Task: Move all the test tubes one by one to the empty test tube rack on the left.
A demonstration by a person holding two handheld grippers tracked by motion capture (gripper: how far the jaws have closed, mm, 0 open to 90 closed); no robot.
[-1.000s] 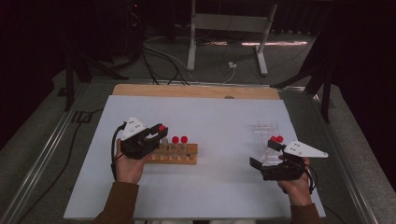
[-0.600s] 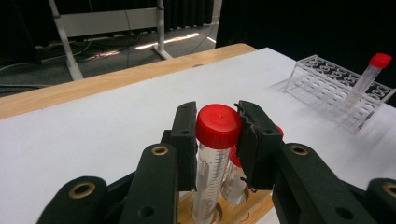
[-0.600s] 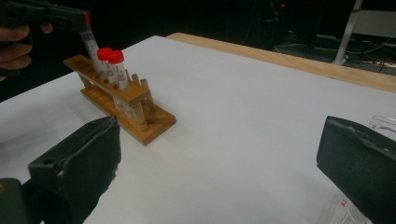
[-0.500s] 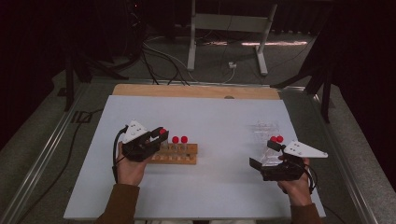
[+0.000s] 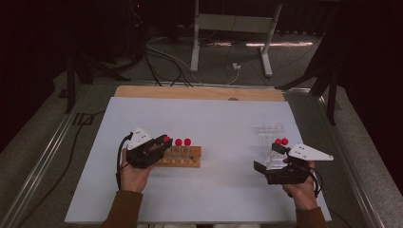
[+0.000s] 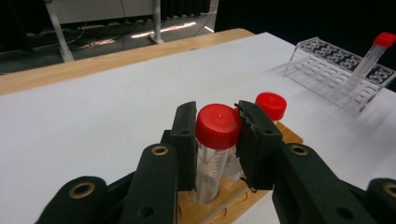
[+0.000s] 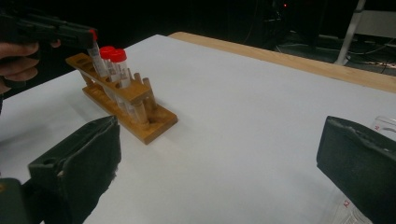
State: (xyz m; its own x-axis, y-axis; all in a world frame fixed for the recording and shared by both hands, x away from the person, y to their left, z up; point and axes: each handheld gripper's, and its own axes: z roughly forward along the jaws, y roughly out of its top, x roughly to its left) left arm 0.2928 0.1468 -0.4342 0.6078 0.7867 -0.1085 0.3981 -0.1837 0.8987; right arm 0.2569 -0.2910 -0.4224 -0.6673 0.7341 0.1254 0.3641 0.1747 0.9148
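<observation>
A wooden tube rack [image 5: 186,162] lies left of the table's middle. My left gripper [image 5: 164,142] is shut on a red-capped tube [image 6: 217,125] that stands upright at the rack's left end, with the pads [image 6: 186,122] pressing on both sides of its cap. Two more red-capped tubes [image 5: 183,142] stand in the rack beside it. My right gripper [image 5: 269,158] is open at the right, jaws wide apart [image 7: 224,154] with nothing between them, and it faces the wooden rack [image 7: 135,109]. A clear plastic rack [image 5: 270,130] right behind it holds red-capped tubes [image 5: 281,141].
A white sheet [image 5: 223,118] covers the table, and a wooden strip [image 5: 199,92] runs along its far edge. Metal rails line both sides. Cables and a stand's legs [image 5: 230,45] lie on the floor beyond the table.
The left gripper with its tube has sunk slightly toward the wooden rack. The right gripper has kept still.
</observation>
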